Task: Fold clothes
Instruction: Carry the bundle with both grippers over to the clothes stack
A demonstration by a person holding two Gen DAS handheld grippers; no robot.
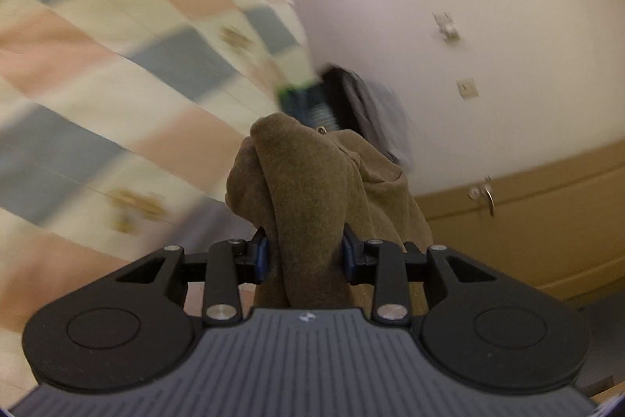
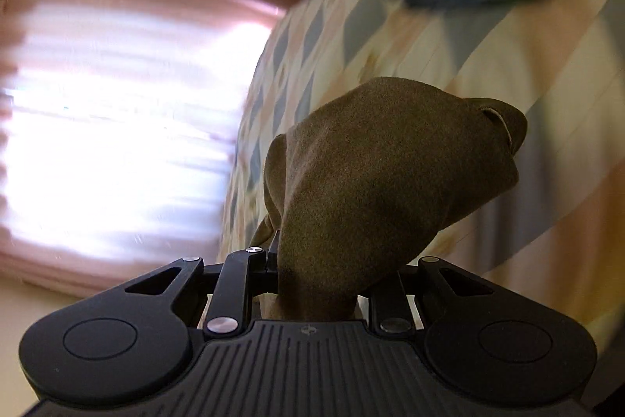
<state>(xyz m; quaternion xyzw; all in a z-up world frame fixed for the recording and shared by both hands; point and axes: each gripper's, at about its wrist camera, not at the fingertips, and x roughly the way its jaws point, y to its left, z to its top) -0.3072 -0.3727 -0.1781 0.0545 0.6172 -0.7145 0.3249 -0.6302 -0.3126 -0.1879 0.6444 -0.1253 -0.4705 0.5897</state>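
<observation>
A brown fleece garment [image 1: 312, 182] is bunched between the blue-padded fingers of my left gripper [image 1: 304, 255], which is shut on it and holds it lifted. In the right wrist view the same brown garment [image 2: 383, 174] bulges up over my right gripper [image 2: 318, 280], which is shut on it; the fingertips are hidden under the cloth. The other gripper shows blurred beyond the cloth in the left wrist view [image 1: 312, 100]. Both views are motion-blurred.
A bed with a checked pastel quilt [image 1: 117, 65] fills the left; it also shows in the right wrist view [image 2: 508, 45]. A white wall [image 1: 468, 26], a wooden cabinet with a key [image 1: 527, 221] and a bright curtained window [image 2: 117, 124] surround it.
</observation>
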